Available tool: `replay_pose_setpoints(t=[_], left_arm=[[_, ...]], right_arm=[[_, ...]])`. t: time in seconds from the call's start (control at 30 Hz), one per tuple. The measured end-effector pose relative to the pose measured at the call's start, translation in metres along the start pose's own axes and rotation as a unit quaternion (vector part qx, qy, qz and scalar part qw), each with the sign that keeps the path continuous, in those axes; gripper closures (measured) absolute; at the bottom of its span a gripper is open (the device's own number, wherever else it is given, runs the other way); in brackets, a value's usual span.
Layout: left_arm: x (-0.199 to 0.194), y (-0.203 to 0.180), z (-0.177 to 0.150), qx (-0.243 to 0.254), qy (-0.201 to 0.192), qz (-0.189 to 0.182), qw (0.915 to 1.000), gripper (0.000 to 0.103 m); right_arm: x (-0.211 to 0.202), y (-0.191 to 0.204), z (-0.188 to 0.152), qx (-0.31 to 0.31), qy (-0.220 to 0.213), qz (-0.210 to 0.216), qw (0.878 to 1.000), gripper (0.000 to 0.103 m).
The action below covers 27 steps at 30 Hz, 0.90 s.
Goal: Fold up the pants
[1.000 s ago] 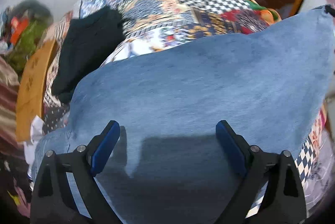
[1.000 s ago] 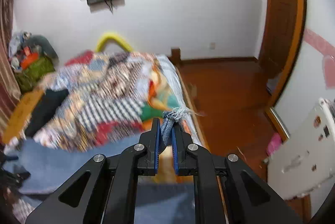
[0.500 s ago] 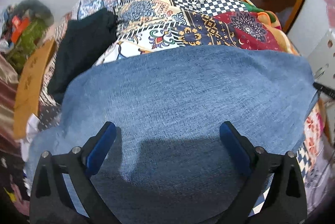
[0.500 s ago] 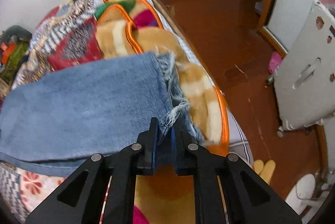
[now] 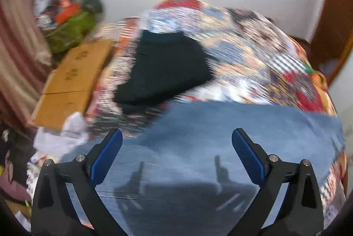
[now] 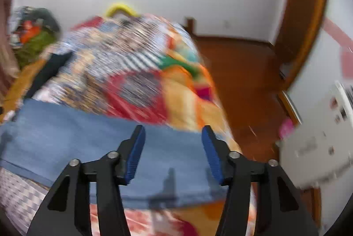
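Observation:
Blue denim pants (image 5: 231, 139) lie flat across the near end of a bed with a patchwork quilt (image 5: 253, 55). My left gripper (image 5: 176, 139) is open and empty, held above the pants. In the right wrist view the pants (image 6: 66, 139) stretch leftward below my right gripper (image 6: 173, 136), which is open and empty above their right end. Both views are motion-blurred.
A folded black garment (image 5: 167, 68) lies on the quilt behind the pants. Cardboard boxes (image 5: 72, 79) and a pile of clutter (image 5: 68, 22) stand left of the bed. Wooden floor (image 6: 247, 86), a door frame (image 6: 308, 4) and a white appliance (image 6: 320, 141) are to the right.
My right gripper has opened and let go of the frayed pant hem, then lifted. The pants now lie flat on the bed. Both grippers have tilted upward and pulled back.

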<state>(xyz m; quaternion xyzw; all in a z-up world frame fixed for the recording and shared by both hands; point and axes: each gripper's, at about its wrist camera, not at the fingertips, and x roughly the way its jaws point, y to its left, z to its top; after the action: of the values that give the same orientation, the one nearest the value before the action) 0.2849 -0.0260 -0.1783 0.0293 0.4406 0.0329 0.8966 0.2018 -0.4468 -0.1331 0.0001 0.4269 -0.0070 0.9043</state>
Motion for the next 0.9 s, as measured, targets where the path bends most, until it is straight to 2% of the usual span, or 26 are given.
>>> replay_pose_setpoints(t=[0.07, 0.27, 0.4, 0.5, 0.63, 0.73, 0.9], left_arm=[[-0.004, 0.034, 0.002, -0.022, -0.007, 0.018, 0.9996, 0.003], [-0.007, 0.133, -0.012, -0.060, -0.011, 0.080, 0.9950, 0.003], [0.014, 0.189, -0.039, -0.084, 0.028, 0.095, 0.9914, 0.003], [0.038, 0.224, -0.062, -0.109, 0.066, 0.093, 0.9875, 0.003], [0.063, 0.245, -0.087, -0.134, 0.104, 0.063, 0.9835, 0.003], [0.083, 0.245, -0.102, -0.142, 0.127, 0.037, 0.9810, 0.003], [0.103, 0.223, -0.113, -0.097, 0.144, 0.053, 0.9835, 0.002]], right_arm=[[-0.002, 0.036, 0.017, -0.022, -0.019, 0.037, 0.999, 0.044], [0.016, 0.137, 0.039, -0.068, -0.039, 0.123, 0.989, 0.043], [0.050, 0.206, 0.040, -0.090, -0.005, 0.174, 0.981, 0.043], [0.080, 0.263, 0.037, -0.133, 0.031, 0.204, 0.969, 0.043], [0.111, 0.315, 0.032, -0.192, 0.072, 0.218, 0.954, 0.043], [0.136, 0.348, 0.029, -0.229, 0.103, 0.223, 0.942, 0.043], [0.174, 0.381, 0.026, -0.270, 0.149, 0.218, 0.926, 0.043]])
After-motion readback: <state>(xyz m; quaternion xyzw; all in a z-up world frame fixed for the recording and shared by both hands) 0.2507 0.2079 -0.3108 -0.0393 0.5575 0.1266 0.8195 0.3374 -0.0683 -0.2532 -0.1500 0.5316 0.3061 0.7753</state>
